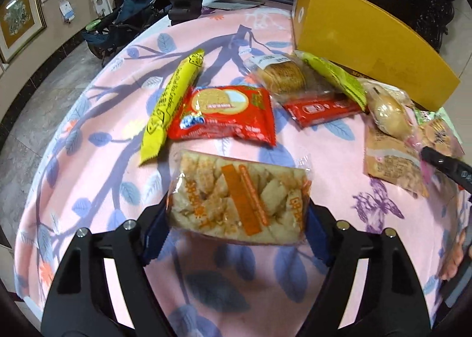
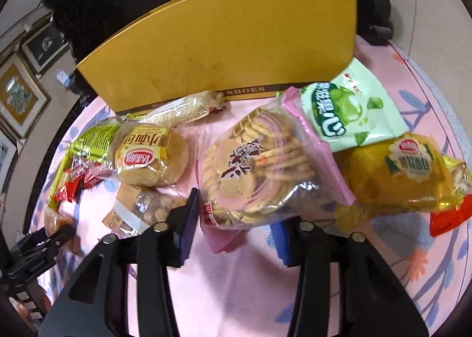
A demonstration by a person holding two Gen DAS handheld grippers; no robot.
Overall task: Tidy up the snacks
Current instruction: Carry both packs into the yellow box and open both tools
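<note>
A clear packet of orange-dusted crackers (image 1: 239, 201) is clamped between the two blue-padded fingers of the left gripper (image 1: 237, 219), one pad against each short side, and is held above the pink floral tablecloth (image 1: 97, 118). Just ahead of that gripper a red biscuit packet (image 1: 224, 113) is seen lying flat, with a long yellow stick pack (image 1: 171, 101) touching its left edge. Farther ahead and to the right, a clear pack of round cookies (image 1: 280, 74), a red wafer bar (image 1: 321, 108) and a green-yellow wrapper (image 1: 336, 77) are piled together in front of a yellow shoe box (image 1: 354, 33).

The right gripper (image 2: 236, 231) is spread wide around the near end of a pink-edged bag of round crackers (image 2: 259, 166); the left pad is touching the bag's side, while the right pad stands just clear of it, so no squeeze is shown. To the right of that bag a yellow soft-bread pack (image 2: 407, 174) is found, and a green apple-print pouch (image 2: 351, 110) is overlapped by the bag's far end. Ahead and to the left of the right gripper, a small-bread pack (image 2: 150, 157) and a brown biscuit sachet (image 2: 141, 207) are laid on the cloth.
</note>
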